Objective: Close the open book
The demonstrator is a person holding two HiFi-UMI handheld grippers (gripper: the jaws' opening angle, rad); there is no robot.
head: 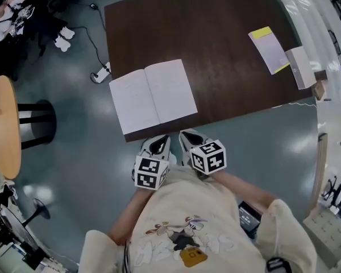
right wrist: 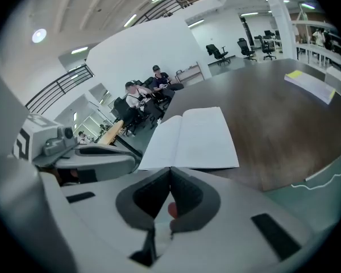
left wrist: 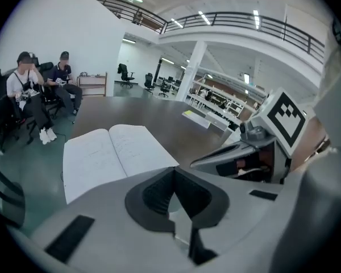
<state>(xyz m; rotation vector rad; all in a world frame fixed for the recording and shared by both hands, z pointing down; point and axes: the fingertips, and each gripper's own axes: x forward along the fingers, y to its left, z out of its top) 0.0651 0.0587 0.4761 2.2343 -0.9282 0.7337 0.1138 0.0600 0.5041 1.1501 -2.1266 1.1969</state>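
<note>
White book (head: 153, 97) open on dark table (head: 216, 38), left tongs (left wrist: 173, 170), right tongs (right wrist: 170, 170) closed

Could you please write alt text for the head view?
An open book lies flat at the near edge of a dark table, and the person's left gripper and right gripper, both shut and empty, point at it from just off that edge. A yellow-topped pad and a white box lie at the table's right.

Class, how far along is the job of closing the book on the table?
Done: nothing; the book lies open on the table. In hand: the left gripper and right gripper, both shut and empty, hover near its front edge. To do: fold one side over.
</note>
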